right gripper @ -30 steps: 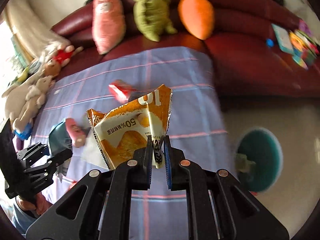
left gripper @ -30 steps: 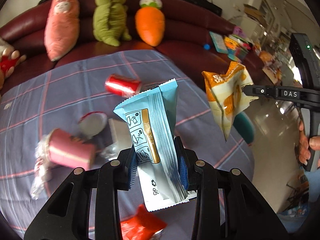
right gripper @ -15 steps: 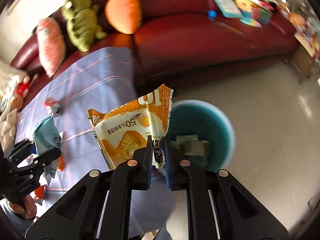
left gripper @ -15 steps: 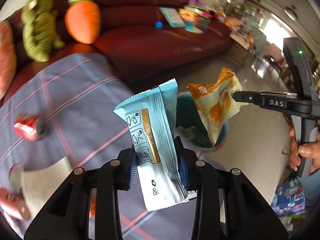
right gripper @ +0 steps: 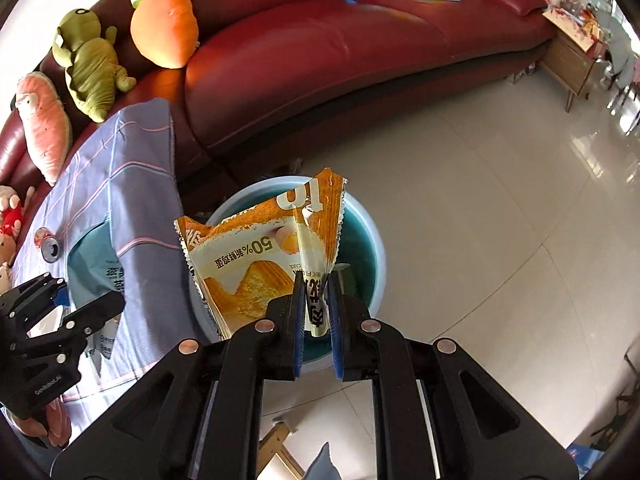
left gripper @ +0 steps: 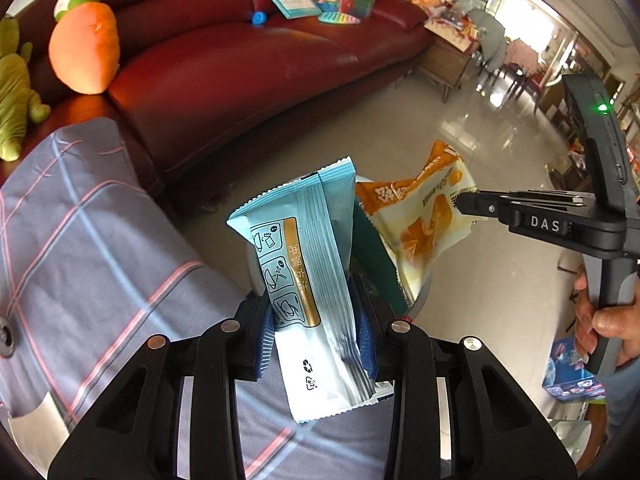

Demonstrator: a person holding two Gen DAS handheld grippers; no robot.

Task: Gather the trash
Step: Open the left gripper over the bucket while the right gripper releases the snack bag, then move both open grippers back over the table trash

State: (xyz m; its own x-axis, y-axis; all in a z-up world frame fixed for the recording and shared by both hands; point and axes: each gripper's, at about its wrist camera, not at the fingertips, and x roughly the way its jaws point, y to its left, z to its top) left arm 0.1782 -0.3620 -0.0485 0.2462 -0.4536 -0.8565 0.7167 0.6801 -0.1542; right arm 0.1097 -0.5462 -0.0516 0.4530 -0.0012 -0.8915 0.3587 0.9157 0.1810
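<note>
We hold two bits of trash. The crinkly orange-and-white snack bag (right gripper: 260, 264) is pinched by its folded edge in the jaws of our right gripper (right gripper: 316, 312), and it hangs right over the round teal plastic bin (right gripper: 360, 240) on the shiny tiled floor (right gripper: 480, 200). The long light-blue foil packet (left gripper: 308, 276) is pinched in the middle by the jaws of our left gripper (left gripper: 316, 332). It sticks up straight. From the left camera it sits over the edge of the worktop with the grey-blue checked cloth (left gripper: 80, 240), with the bin just behind it and mostly hidden.

We think the step now is the drop. To do it well, we should let go of the orange bag first, since it is already over the bin's mouth. Open those jaws wide so the thin bag does not stick to a pad. The blue packet looks closer to the rim, so we should move it more over the middle before we let go. It is light and could flutter onto the floor.

A small can (right gripper: 50, 246) lies on the cloth, so there may be more to pick up.
</note>
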